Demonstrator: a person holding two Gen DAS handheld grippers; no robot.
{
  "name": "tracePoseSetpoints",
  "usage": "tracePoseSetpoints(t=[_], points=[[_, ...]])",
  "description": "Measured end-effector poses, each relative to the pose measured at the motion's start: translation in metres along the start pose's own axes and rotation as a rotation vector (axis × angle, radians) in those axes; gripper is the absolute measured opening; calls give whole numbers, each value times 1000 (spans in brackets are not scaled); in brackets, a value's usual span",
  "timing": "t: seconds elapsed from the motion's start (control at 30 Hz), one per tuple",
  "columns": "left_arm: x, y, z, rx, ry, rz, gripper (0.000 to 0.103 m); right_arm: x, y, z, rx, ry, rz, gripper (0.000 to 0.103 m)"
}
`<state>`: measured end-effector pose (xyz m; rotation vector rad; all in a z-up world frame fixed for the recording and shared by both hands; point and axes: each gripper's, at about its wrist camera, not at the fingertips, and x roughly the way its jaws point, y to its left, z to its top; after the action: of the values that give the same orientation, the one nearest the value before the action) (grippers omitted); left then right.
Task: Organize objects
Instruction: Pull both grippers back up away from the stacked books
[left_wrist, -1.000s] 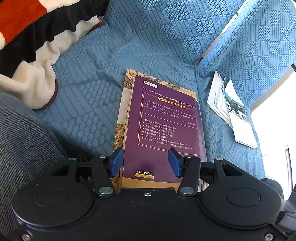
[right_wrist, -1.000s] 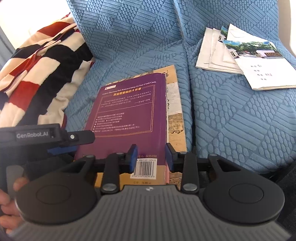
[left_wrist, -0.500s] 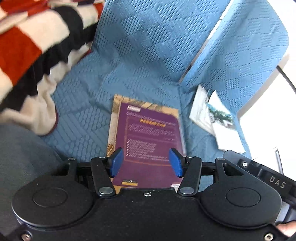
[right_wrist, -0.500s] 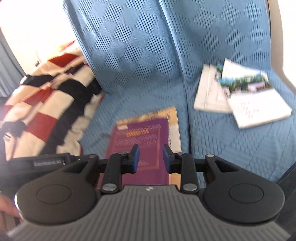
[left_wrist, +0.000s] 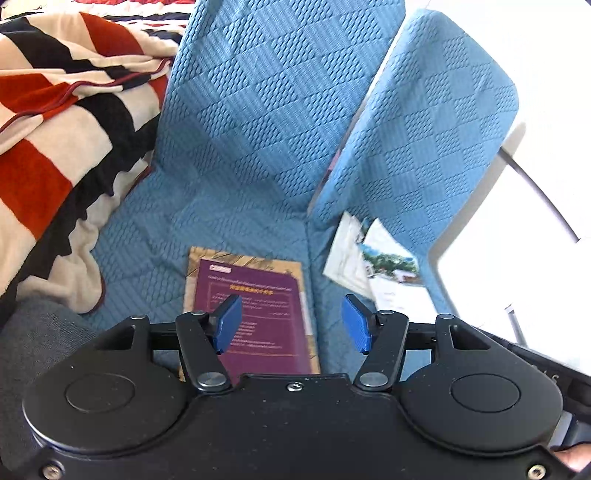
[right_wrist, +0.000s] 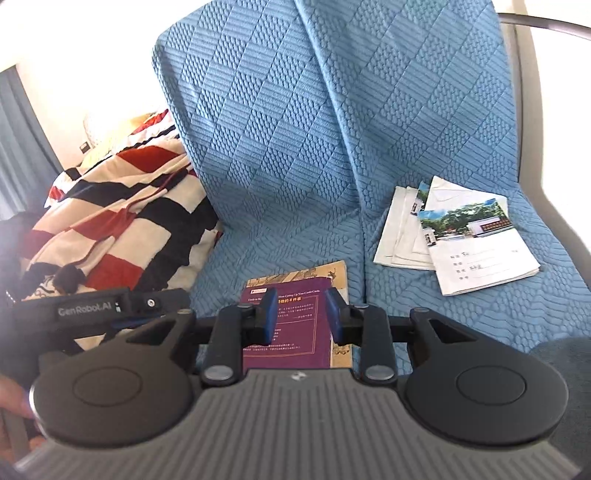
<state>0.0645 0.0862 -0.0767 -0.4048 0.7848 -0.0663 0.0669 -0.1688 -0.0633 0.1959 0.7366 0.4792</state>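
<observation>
On blue sofa seat we see purple book stacked on yellowish book. Our left gripper jaws opening, empty; right gripper narrow gap, grasping nothing. Booklets lie well apart.

I see a sofa under a blue quilted cover; a striped blanket heaped at its left edge; bright daylight behind.

A blue quilted sofa carries a striped blanket at left, stacked books lower centre, and booklets at right.
</observation>
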Motion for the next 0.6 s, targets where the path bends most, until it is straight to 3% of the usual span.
tracePoseSetpoints(t=[0.6], points=[[-10, -52, -2, 71, -15, -60, 63, -27, -16, -2, 9, -29, -82, 33]])
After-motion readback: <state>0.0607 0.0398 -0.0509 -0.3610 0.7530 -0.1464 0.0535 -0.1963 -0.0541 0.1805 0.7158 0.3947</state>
